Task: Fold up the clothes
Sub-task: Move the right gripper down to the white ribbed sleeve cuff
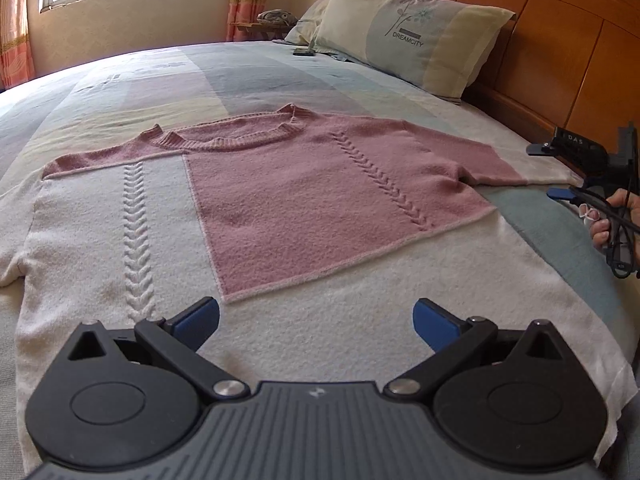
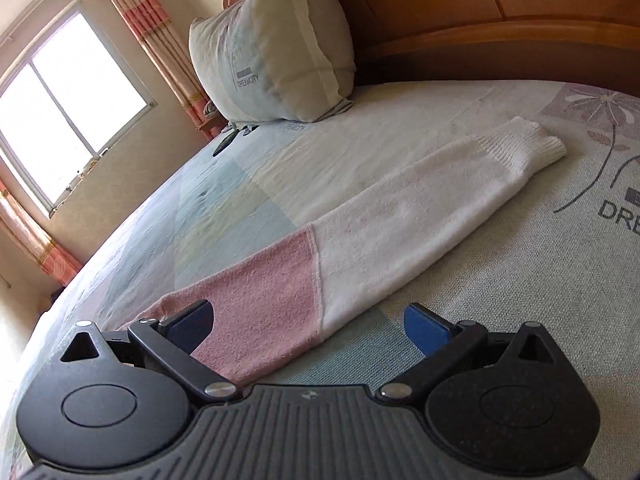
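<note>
Pink and white knit, the sweater [image 1: 248,200] lay flat across the middle of the bed [image 1: 140,76], neckline toward the top of the frame and hem right under the left gripper [image 1: 316,320], whose blue fingers sat wide apart over the white part. Loads of bare bedspread above it, up to the pillow [image 1: 408,28] at upper right. The right gripper [image 2: 308,326] was spread open too, straddling the lower edge of the sleeve [image 2: 360,232], which ran diagonally up to its white cuff at right.
</note>
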Available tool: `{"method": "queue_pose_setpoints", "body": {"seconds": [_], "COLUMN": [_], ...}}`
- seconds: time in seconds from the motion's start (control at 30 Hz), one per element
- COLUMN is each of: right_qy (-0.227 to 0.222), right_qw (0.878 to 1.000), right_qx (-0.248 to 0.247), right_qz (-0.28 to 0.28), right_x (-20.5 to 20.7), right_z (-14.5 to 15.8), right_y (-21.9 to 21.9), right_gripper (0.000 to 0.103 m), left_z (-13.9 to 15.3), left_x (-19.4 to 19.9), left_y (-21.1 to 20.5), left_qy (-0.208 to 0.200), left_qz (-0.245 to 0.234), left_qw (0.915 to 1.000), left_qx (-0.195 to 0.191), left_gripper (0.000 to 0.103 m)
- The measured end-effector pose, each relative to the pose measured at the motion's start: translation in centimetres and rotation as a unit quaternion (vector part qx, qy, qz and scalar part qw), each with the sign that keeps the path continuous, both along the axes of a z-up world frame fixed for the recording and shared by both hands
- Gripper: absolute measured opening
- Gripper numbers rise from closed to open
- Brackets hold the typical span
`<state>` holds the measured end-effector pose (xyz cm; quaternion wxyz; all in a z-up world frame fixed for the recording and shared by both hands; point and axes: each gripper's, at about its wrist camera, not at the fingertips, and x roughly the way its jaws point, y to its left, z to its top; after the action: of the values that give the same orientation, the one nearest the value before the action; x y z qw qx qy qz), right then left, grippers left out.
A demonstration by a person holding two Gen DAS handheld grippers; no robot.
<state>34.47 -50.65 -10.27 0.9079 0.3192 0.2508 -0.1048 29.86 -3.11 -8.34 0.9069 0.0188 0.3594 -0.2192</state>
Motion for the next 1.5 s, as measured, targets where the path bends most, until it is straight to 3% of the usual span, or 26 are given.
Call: {"method": "queue_pose_setpoints", "body": {"seconds": [0.13, 0.27, 0.4, 0.57, 0.67, 0.87, 1.0, 1.17, 1.27, 1.37, 1.43, 1.5], "right_qy": [-0.002, -0.016, -0.03, -0.066, -0.071, -0.065, -0.077, -0.086, -0.082, -0.086, -0.097, -0.111], "right_qw": [1.0, 1.0, 0.999, 0.997, 0.996, 0.998, 0.997, 0.996, 0.996, 0.996, 0.995, 0.994], "right_qx": [0.01, 0.004, 0.004, 0.044, 0.037, -0.008, 0.002, 0.011, 0.011, 0.004, -0.008, -0.017], "right_qz": [0.002, 0.014, 0.016, -0.019, -0.027, -0.016, -0.019, -0.032, -0.035, -0.023, -0.012, -0.001], "right_x": [0.9, 1.2, 1.5, 1.4, 2.0, 3.5, 4.6, 5.8, 6.2, 6.3, 6.3, 6.4], "right_z": [-0.9, -1.2, -1.4, -1.9, -2.1, -2.1, -2.3, -2.4, -2.1, -1.2, -0.3, 0.8], "right_y": [-1.3, -1.9, -2.7, -4.6, -4.9, -4.1, -4.7, -5.0, -4.5, -3.6, -2.8, -1.7], "right_gripper": [0.103, 0.103, 0.103, 0.103, 0.103, 0.103, 0.103, 0.103, 0.103, 0.103, 0.103, 0.103], "left_z": [0.4, -0.7, -0.7, -0.4, -0.3, -0.2, 0.3, 1.7, 1.7, 0.8, 0.3, 0.5], "left_x": [0.7, 0.3, 0.3, 0.3, 0.1, -0.3, -0.4, 0.2, -0.4, -0.4, -0.4, -0.8], "left_y": [-2.4, -2.7, -2.4, -2.2, -2.4, -3.0, -2.8, -3.2, -3.1, -2.8, -3.0, -2.9], "left_qy": [-0.019, 0.007, 0.011, 0.014, 0.016, 0.015, 0.014, 0.03, 0.016, 0.035, 0.051, 0.041], "left_qz": [-0.016, -0.051, -0.051, -0.058, -0.07, -0.092, -0.102, -0.15, -0.172, -0.186, -0.192, -0.193], "left_qw": [0.9997, 0.9981, 0.9972, 0.9958, 0.9948, 0.9938, 0.9937, 0.9882, 0.985, 0.9817, 0.9801, 0.9802], "left_qx": [-0.004, -0.036, -0.053, -0.07, -0.073, -0.061, -0.043, 0.009, 0.0, -0.024, -0.001, 0.019], "left_gripper": [0.102, 0.102, 0.102, 0.102, 0.102, 0.102, 0.102, 0.102, 0.102, 0.102, 0.102, 0.102]}}
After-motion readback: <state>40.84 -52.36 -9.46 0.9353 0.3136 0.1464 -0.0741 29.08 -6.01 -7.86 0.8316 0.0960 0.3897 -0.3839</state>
